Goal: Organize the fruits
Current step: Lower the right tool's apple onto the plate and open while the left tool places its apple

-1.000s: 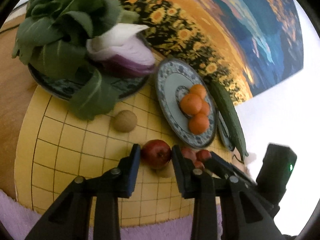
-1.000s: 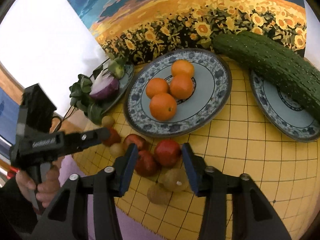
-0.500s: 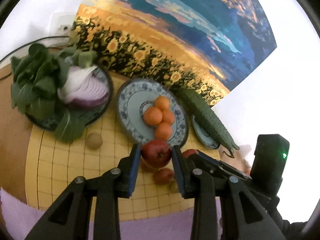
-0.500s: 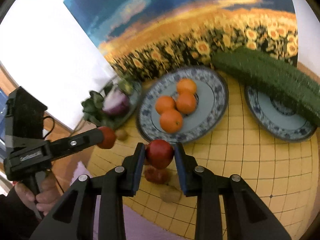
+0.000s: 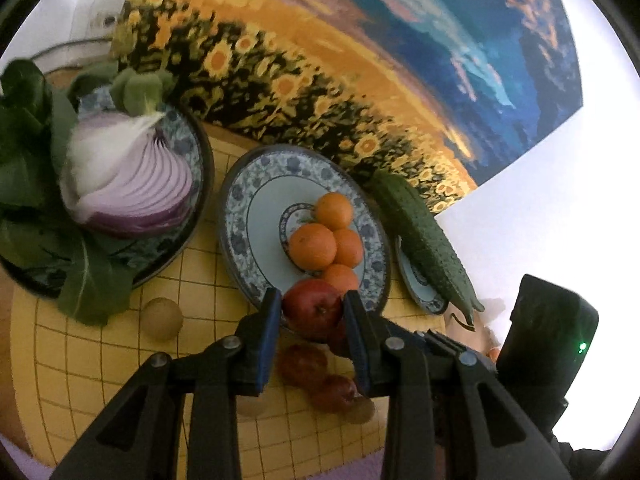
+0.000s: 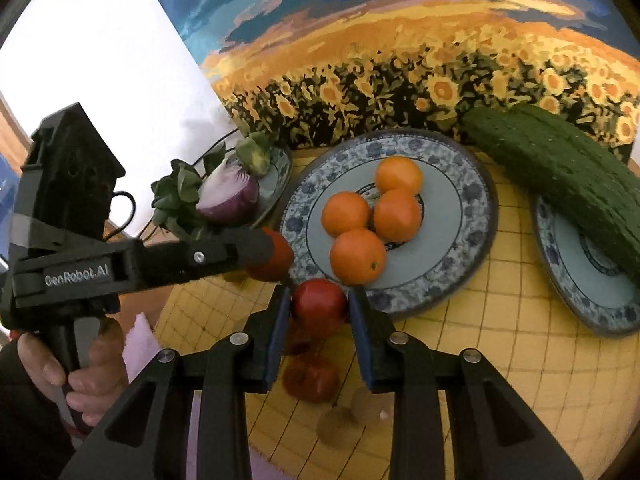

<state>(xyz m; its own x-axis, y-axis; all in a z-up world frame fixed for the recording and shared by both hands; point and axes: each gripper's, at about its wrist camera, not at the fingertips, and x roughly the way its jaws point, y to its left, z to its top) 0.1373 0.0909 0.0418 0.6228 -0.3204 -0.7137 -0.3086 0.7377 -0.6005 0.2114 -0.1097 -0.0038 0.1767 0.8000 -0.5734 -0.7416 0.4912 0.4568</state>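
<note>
Lifted off the yellow grid mat point(image 6: 500, 360) since a second ago: 2 red fruits, 1 pinched in the left gripper point(image 5: 311, 312), 1 in the right gripper point(image 6: 319, 307). Poised near the orange plate point(image 6: 472, 216), apparently bound there; more red fruit point(image 6: 312, 378) below.

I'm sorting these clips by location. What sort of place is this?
Likely a home dining or kitchen table: patterned plates, one holding oranges, another a cut onion and greens, a cucumber, and a sunflower painting propped against the wall.
</note>
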